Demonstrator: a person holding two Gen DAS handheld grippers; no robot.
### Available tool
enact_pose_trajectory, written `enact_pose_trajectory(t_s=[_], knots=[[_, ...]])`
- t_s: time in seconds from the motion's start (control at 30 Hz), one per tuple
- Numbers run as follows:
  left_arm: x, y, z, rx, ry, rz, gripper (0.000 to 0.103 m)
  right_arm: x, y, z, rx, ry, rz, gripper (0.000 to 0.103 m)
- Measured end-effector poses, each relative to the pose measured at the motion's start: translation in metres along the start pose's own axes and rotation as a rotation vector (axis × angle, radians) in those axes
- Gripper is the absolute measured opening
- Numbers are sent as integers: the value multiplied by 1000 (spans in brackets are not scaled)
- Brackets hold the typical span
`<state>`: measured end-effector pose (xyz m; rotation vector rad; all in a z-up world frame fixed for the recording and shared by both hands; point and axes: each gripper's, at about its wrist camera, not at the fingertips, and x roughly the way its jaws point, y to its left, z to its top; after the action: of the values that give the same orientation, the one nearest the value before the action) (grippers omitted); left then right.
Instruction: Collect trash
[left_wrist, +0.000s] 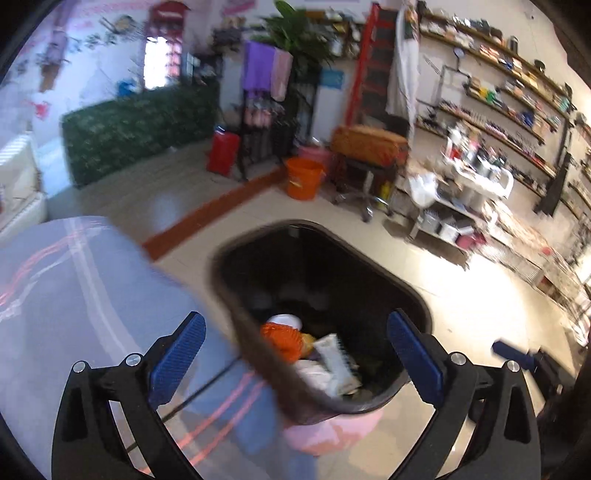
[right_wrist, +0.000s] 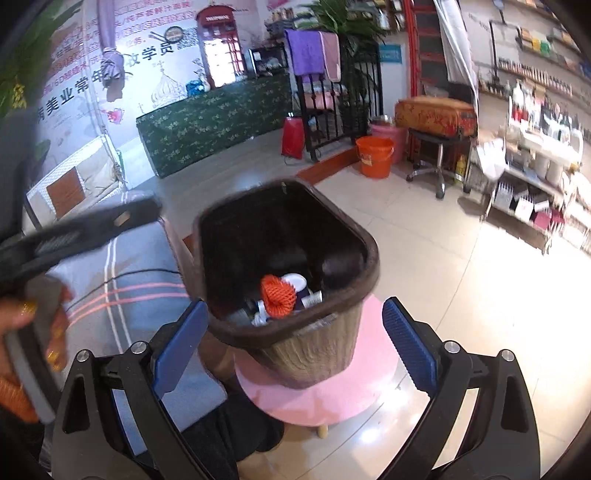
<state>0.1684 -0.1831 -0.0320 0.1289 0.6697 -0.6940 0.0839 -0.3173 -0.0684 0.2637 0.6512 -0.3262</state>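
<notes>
Left wrist view: left gripper (left_wrist: 295, 354) gapes empty above the brown bin (left_wrist: 413, 295) — trash (left_wrist: 280, 338) lies inside. Right gripper (right_wrist: 295, 339), jaws apart, frames the bin on its pink stool (right_wrist: 354, 373) — probably staying clear.

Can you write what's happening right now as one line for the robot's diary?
task: collect trash | left gripper: open, empty, over bin | right gripper: open, empty | bin: on pink stool, trash inside

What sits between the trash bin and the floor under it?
A pink stool: the trash bin stands on its round seat. The right wrist view shows this best, with one wooden leg reaching the floor tiles.
</notes>
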Motion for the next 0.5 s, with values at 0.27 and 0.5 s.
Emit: enact_pose_trajectory(t_s=[0.27,0.5], knots=[[-81,64,-29,-141,-87,235,97,-20,48,13,-77,-88,2,97],[-147,61,-45,-161,-241,358,97,-49,98,6,-129,-166,25,97]])
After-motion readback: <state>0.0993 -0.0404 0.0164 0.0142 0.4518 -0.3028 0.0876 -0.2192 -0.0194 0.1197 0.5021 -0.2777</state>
